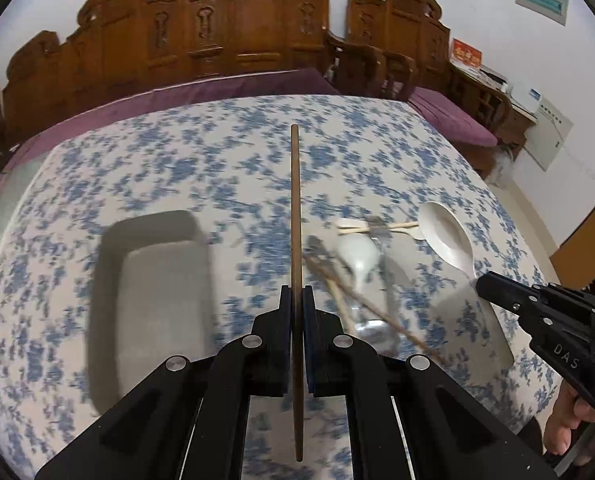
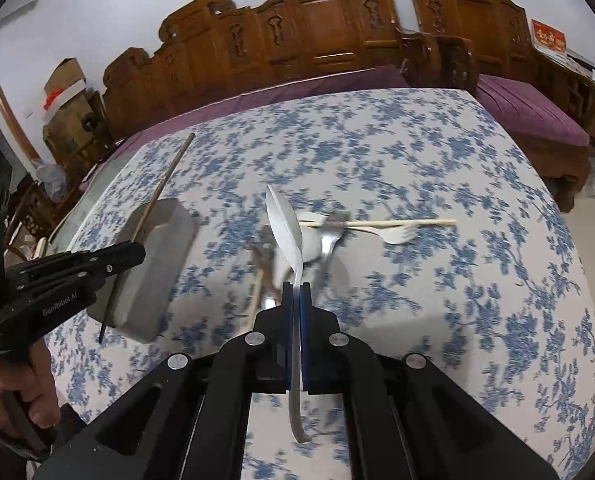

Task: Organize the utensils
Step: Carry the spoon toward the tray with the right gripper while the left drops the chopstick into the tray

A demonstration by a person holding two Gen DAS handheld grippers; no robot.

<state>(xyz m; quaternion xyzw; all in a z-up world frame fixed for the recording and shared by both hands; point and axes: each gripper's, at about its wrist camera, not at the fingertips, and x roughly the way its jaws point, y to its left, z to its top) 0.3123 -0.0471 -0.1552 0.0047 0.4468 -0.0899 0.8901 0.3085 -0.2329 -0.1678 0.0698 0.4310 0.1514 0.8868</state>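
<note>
My left gripper [image 1: 296, 292] is shut on a thin brown chopstick [image 1: 295, 200] that points away from me, lifted above the table. The right wrist view shows that left gripper [image 2: 140, 254] with its chopstick [image 2: 165, 184] over the grey tray [image 2: 153, 272]. My right gripper [image 2: 296, 288] is shut on the handle of a large white spoon [image 2: 283, 224], also off the table. In the left wrist view the right gripper [image 1: 483, 282] and the white spoon [image 1: 447, 240] are at the right. The grey tray [image 1: 109, 304] lies to the left.
A pile of utensils remains mid-table: a white ceramic spoon [image 1: 357, 256], a metal fork [image 2: 329, 236], a white plastic fork [image 2: 397, 236], a pale chopstick [image 2: 397, 223] and brown chopsticks [image 1: 337, 284]. The blue-flowered tablecloth [image 1: 177, 160] covers the table. A carved wooden bench [image 1: 233, 32] stands behind.
</note>
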